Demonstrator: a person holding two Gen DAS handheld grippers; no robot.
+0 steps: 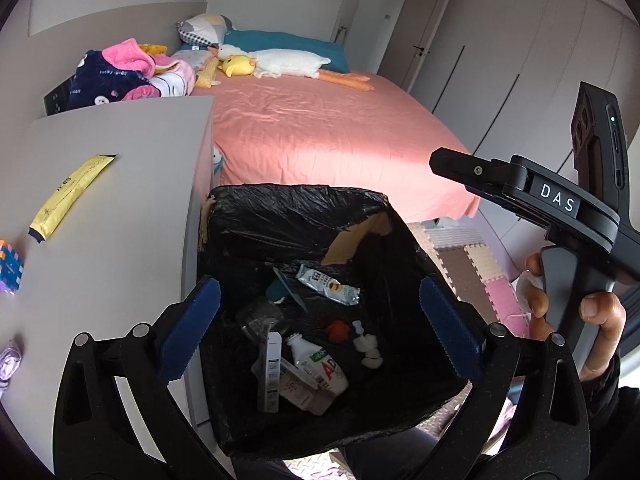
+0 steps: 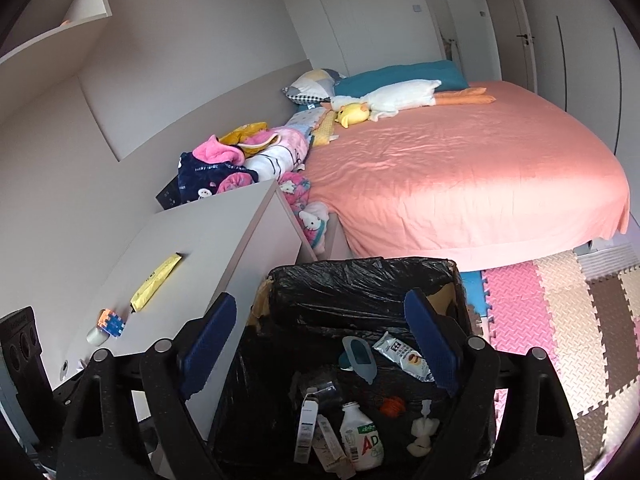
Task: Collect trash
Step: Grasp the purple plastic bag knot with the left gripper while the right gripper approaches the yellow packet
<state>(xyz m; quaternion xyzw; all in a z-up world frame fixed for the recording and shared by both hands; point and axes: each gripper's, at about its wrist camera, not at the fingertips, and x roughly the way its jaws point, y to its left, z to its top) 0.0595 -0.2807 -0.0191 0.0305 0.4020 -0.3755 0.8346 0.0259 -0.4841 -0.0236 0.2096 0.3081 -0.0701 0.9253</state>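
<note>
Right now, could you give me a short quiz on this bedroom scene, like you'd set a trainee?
1. True or false: the yellow packet lies inside the bin.
2. Which is in the bin: A) the duck plush B) the white bottle C) the pillow?
3. Fill in: both the left gripper and the right gripper hover over the bin with jaws ____ and nothing between them.

Key:
1. False; it lies on the white table.
2. B.
3. Open.
</note>
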